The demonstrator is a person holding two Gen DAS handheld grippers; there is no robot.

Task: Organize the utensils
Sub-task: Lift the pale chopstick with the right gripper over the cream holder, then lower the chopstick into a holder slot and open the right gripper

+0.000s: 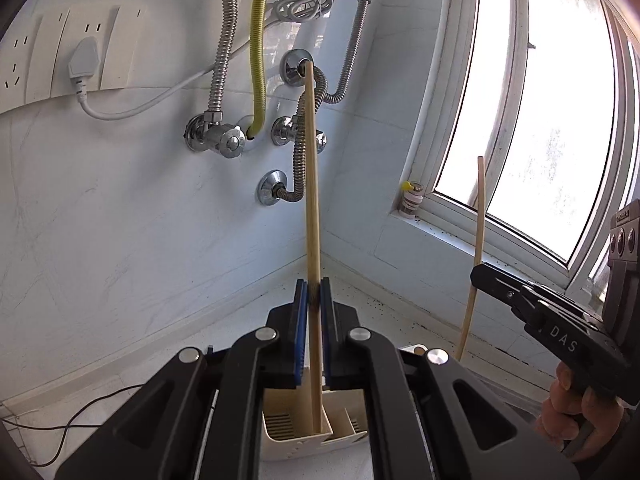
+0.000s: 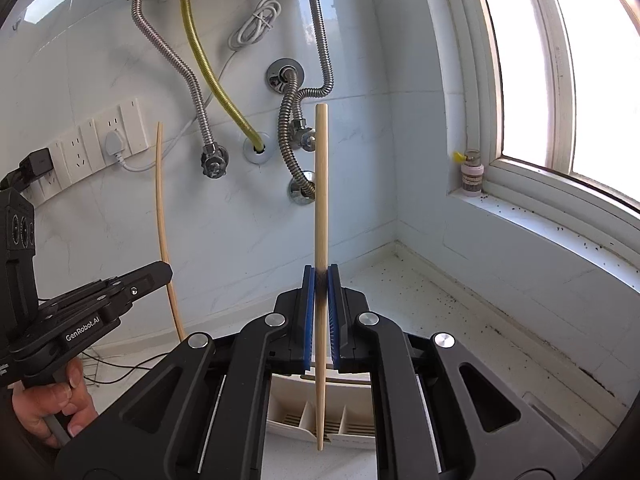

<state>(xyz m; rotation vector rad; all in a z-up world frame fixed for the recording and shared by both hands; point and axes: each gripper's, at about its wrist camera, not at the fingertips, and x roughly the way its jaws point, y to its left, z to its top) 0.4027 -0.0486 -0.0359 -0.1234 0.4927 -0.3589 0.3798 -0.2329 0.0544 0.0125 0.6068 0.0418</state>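
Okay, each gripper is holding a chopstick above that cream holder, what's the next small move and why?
Probably lower the left gripper so its chopstick slides into the holder; its lower tip already hangs over a compartment.

Pale tan chopstick [image 1: 312,208] with a dark scorched patch at the blue pads [image 1: 299,332]. Black gripper [image 1: 313,292] bodies, silver rivets. Cream holder [image 1: 296,432] with slotted grille. Yellow hose [image 1: 258,48] among chrome corrugated ones, white marbled wall [image 1: 120,220], black specks on the sill [image 2: 560,216].
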